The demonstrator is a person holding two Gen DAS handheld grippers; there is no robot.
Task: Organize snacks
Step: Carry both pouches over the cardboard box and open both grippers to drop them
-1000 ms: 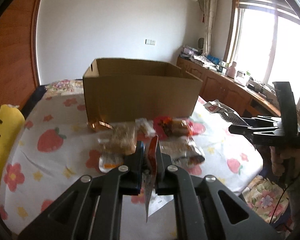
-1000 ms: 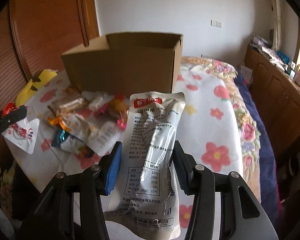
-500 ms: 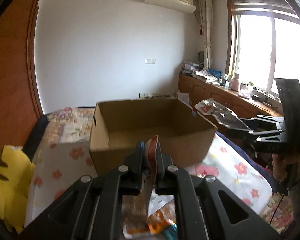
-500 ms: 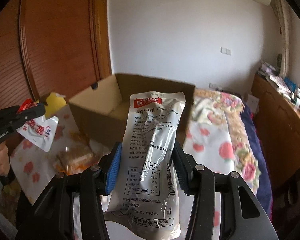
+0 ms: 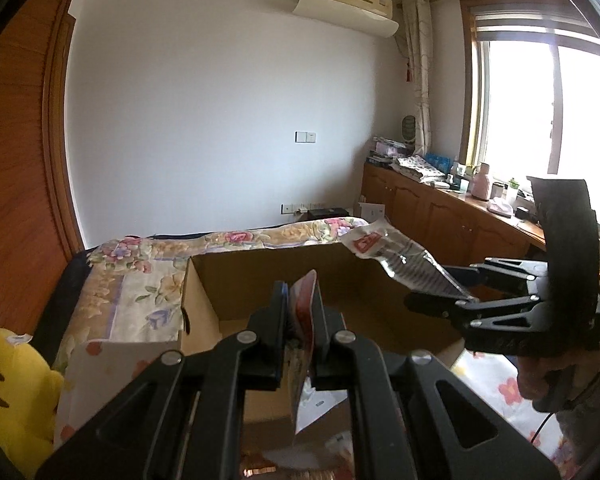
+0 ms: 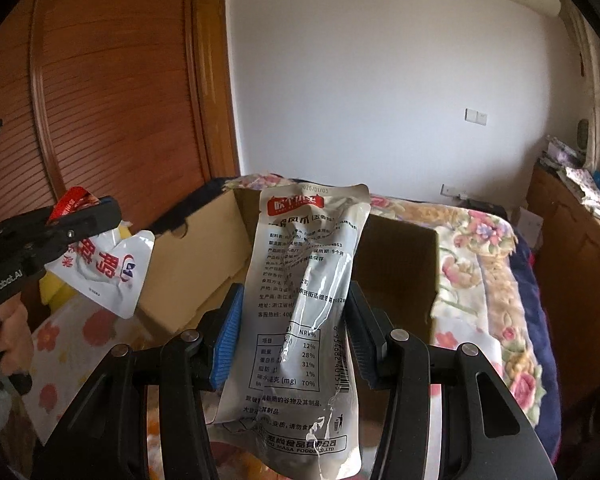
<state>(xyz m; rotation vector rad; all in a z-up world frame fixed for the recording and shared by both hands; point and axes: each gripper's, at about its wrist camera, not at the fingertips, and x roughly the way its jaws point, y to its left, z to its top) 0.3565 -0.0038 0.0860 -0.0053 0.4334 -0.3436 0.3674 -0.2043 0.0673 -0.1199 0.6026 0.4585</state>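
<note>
An open brown cardboard box (image 5: 204,300) (image 6: 396,264) stands on the flowered bedspread, just below both grippers. My left gripper (image 5: 300,320) (image 6: 80,216) is shut on a thin red and white snack packet (image 5: 302,344) (image 6: 104,272), held edge-on above the box's near wall. My right gripper (image 6: 290,332) (image 5: 432,292) is shut on a tall silver pouch (image 6: 304,300) (image 5: 396,256) with a red label, held over the box's right side. The inside of the box looks bare where it shows.
A yellow plush toy (image 5: 12,392) lies at the bed's left edge. Loose snack wrappers (image 5: 260,470) show at the bottom, near the box. A wooden sideboard (image 5: 440,216) with clutter runs under the window at right. A slatted wooden wardrobe door (image 6: 100,100) stands behind the box.
Both grippers have risen and moved forward from the pile of snacks to above the box, each still holding its packet. The box's inside has come into view.
</note>
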